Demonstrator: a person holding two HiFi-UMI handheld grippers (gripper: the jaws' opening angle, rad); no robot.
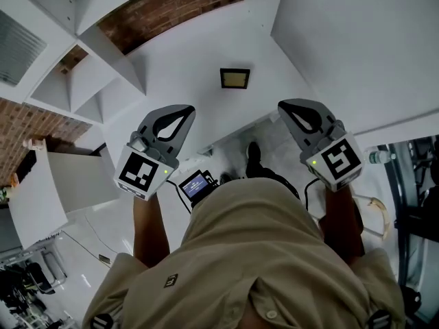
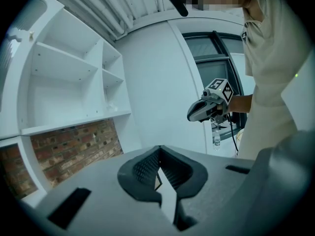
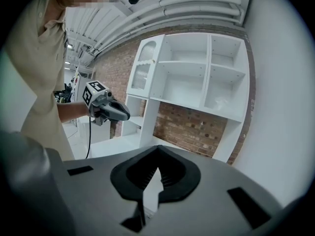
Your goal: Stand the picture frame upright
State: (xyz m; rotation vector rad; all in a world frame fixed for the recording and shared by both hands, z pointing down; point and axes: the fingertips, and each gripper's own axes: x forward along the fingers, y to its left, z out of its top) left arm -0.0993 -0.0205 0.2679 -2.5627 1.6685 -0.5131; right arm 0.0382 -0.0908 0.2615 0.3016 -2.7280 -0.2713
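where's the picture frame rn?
Head view, top centre: the picture frame lies flat on the white tabletop, ahead of and between the left gripper and the right gripper, touching neither.

White tabletop (image 1: 206,53) occupies centre of the head view. Exposed brick wall (image 1: 171,5) at 12 o'clock. White open shelving (image 1: 82,81) at 10 o'clock. Plain white panel (image 1: 357,40) at 2 o'clock. Pale glossy floor (image 1: 82,232) at 7 o'clock. Dark-framed window (image 2: 216,65) at 1 o'clock in the left gripper view.
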